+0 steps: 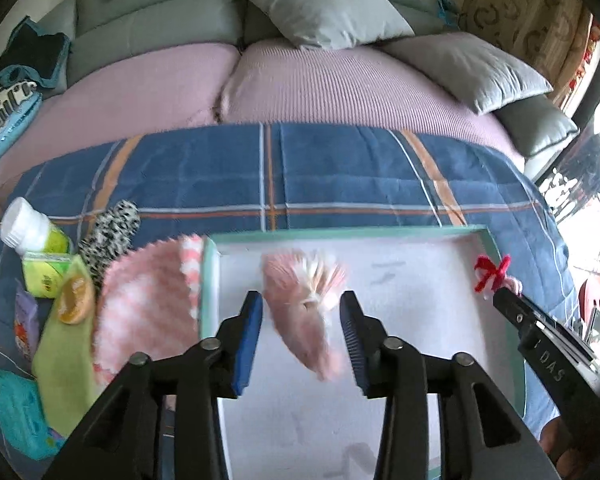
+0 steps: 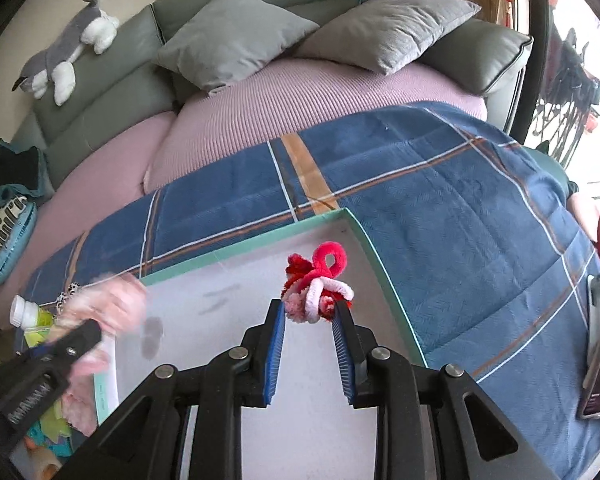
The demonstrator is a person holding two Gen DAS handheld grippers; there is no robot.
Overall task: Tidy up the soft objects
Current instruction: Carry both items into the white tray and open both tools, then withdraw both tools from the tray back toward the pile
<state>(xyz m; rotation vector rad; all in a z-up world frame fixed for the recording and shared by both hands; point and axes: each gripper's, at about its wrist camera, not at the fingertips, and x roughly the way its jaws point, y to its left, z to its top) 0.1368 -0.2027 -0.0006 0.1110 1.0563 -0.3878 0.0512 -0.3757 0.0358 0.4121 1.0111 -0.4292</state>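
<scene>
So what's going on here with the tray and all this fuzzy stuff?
A person is sorting soft items into a white tray on a blue plaid blanket. The left hand-held gripper is open over the tray, a blurred pink tasselled piece between its fingers, apparently just let go. The right hand-held gripper holds a red and pink pipe-cleaner bundle above the tray's far corner.

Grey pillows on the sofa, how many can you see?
2. One grey pillow leans on the sofa back near the middle; the other grey pillow lies to its right. More could be hidden outside the view.
</scene>
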